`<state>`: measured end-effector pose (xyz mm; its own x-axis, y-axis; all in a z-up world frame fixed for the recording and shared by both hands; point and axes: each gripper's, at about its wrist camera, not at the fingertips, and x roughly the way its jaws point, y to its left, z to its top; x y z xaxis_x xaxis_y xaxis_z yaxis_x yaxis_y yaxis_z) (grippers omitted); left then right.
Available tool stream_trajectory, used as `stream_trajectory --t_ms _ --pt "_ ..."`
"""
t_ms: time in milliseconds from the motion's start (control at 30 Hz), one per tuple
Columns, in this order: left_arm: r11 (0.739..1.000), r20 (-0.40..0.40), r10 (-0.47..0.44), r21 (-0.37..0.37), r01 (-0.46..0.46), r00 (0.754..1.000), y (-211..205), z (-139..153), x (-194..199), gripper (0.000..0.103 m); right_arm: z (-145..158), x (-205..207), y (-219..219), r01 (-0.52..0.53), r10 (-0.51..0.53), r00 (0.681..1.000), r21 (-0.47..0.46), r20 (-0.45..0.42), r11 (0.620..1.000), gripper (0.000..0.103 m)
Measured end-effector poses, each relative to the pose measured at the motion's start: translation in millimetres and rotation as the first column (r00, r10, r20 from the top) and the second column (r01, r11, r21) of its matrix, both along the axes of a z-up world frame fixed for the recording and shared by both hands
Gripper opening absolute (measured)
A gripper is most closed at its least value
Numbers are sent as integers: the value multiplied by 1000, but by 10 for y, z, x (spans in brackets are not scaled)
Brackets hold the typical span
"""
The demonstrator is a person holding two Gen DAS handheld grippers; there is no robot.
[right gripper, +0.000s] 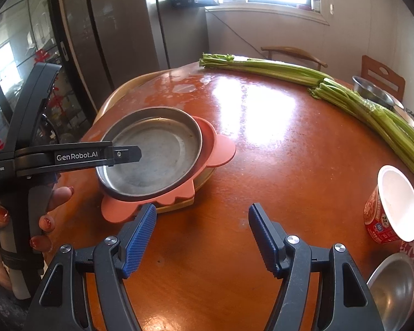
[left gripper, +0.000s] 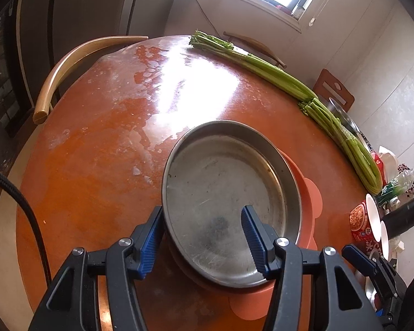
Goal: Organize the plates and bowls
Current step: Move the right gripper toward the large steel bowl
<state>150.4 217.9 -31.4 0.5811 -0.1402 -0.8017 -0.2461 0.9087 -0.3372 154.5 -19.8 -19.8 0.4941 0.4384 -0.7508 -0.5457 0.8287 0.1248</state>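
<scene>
A round steel plate (left gripper: 220, 182) lies on top of a salmon-pink scalloped plate (left gripper: 309, 193), which rests on a further pale plate on the red-brown table. My left gripper (left gripper: 201, 240) is open and straddles the steel plate's near rim: one finger outside, one inside the plate. In the right wrist view the steel plate (right gripper: 154, 151) and pink plate (right gripper: 220, 146) sit at the left, with the left gripper (right gripper: 124, 154) over them. My right gripper (right gripper: 201, 237) is open and empty over bare table, to the right of the stack. A steel bowl (right gripper: 394, 287) sits at the lower right.
Long celery bunches (right gripper: 331, 88) lie across the table's far right side. Instant noodle cups (right gripper: 392, 204) stand at the right edge. Another steel bowl (right gripper: 372, 91) sits behind the celery. Wooden chairs (left gripper: 69, 66) surround the table. A fridge (right gripper: 110, 27) stands at the back left.
</scene>
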Motion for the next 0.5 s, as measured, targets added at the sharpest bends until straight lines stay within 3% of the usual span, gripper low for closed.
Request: stream_trajectory --t_ms 500 --pt "993 -9 -115 16 115 993 -562 -16 309 56 -69 229 -311 121 -120 992 3 -43 993 71"
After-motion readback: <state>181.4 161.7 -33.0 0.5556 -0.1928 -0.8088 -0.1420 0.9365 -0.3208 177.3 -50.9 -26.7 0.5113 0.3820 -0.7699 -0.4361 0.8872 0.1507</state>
